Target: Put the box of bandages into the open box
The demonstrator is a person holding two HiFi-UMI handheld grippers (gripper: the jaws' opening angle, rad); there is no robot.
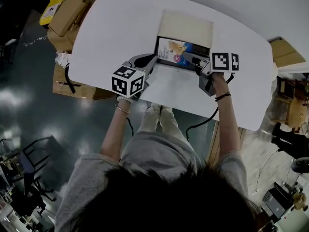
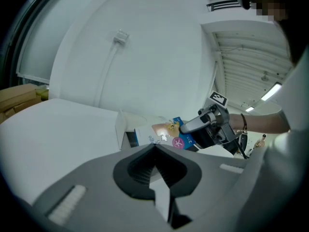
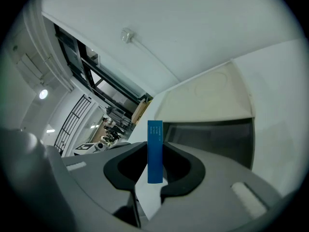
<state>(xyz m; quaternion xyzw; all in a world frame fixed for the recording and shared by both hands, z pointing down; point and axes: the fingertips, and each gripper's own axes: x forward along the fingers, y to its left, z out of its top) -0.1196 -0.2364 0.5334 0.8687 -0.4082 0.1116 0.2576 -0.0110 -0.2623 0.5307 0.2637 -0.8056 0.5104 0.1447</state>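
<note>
On table: open box with lid folded back. Bandage box tilted over the cavity, not yet seated, clamped by one edge in right gripper jaws. Left gripper jaws together, empty, just beside open box. Next, likely: lower flat into cavity, then part right jaws.

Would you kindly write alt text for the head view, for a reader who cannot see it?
From above, a seated person holds the colourful bandage box between the jaws of the right gripper, at the open box on a white table. The left gripper, jaws together, sits beside the bandage box's left end.
</note>
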